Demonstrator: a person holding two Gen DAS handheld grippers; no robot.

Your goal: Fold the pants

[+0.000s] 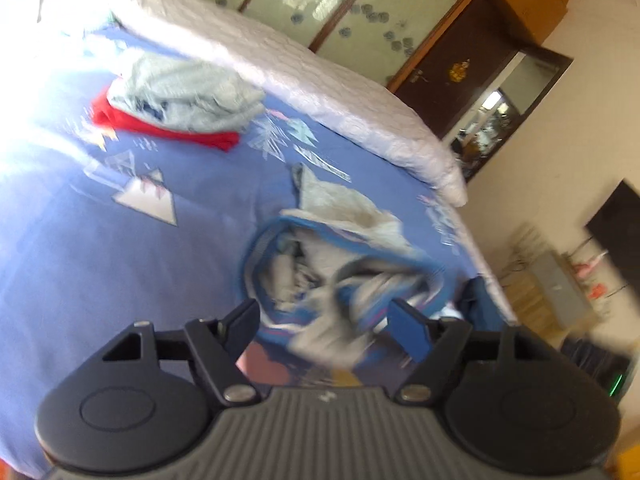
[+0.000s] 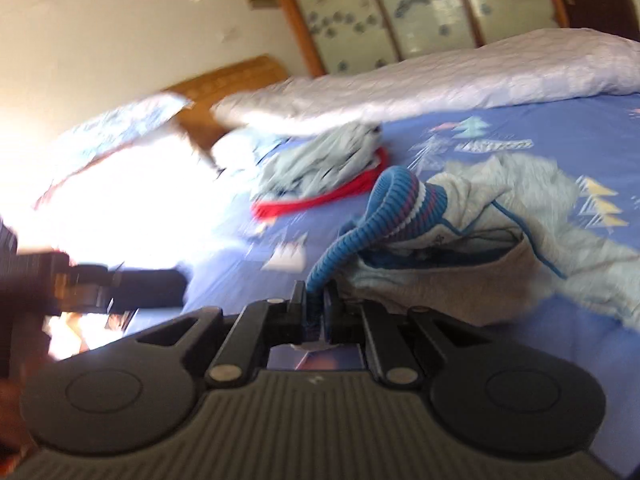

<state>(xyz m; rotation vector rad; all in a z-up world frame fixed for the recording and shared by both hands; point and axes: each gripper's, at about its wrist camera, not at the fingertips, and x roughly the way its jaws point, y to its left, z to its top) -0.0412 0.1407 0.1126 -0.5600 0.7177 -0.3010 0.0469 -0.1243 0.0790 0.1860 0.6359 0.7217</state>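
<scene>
Gripping the ribbed blue waistband point(image 2: 352, 228), the right gripper point(image 2: 316, 304) has its jaws clenched on a thin pinch of the band, right at the fingertips. That hold is the first risk: the bite looks shallow, and the rest of the pants point(image 2: 520, 240) trails off to the right across the bed point(image 2: 560, 128) as a heavy, crumpled heap. A quick lift could drag the rib out of the jaws.

The left gripper point(image 1: 324, 316) stands with its jaws apart. Grey and blue cloth of the pants point(image 1: 328, 264) lies between and just beyond the fingertips, but motion blur hides whether either pad touches it; the pads do not appear to press on anything. If that side closes on a loose fold and not on the band, the two hands would hold unmatched parts and the pants would hang twisted, spoiling any fold line.

Farther out, the legs are bunched, one pocket lining seems turned out, so folding without first shaking the pants flat would trap wrinkles. A pale garment on a red one point(image 1: 168, 120) sits well apart up the bed, and a white quilt point(image 1: 320, 80) lies along the far edge; a wide swing could sweep the pants into either.
</scene>
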